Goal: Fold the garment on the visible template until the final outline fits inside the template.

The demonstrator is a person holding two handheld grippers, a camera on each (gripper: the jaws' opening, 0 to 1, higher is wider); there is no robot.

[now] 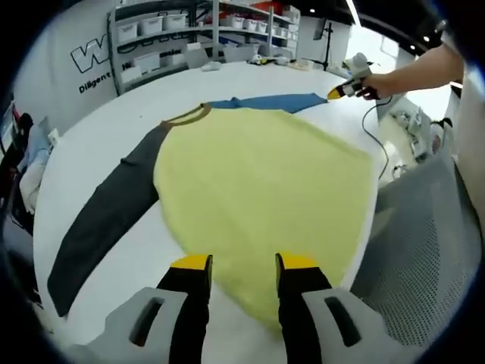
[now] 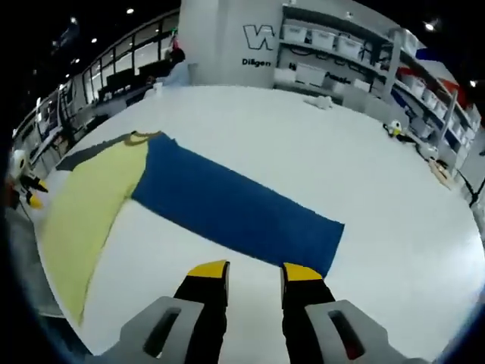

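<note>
A long-sleeved shirt lies flat on the white table [image 1: 91, 152]. Its yellow body [image 1: 258, 189] has a brown collar [image 1: 191, 114], a dark grey sleeve [image 1: 102, 224] stretched to the left and a blue sleeve [image 1: 265, 102] at the far side. My left gripper [image 1: 244, 265] stands open just over the yellow hem, nothing between its jaws. A hand holds my right gripper [image 1: 342, 92] by the blue sleeve's end. In the right gripper view the blue sleeve [image 2: 227, 205] lies spread out, the yellow body [image 2: 87, 205] to its left. My right gripper [image 2: 255, 273] is open just short of the cuff.
Shelves with white bins [image 1: 151, 30] line the far wall. A grey mesh surface [image 1: 424, 250] stands past the table's right edge, and a cable [image 1: 377, 133] hangs there. Small items [image 2: 326, 102] lie on the far part of the table.
</note>
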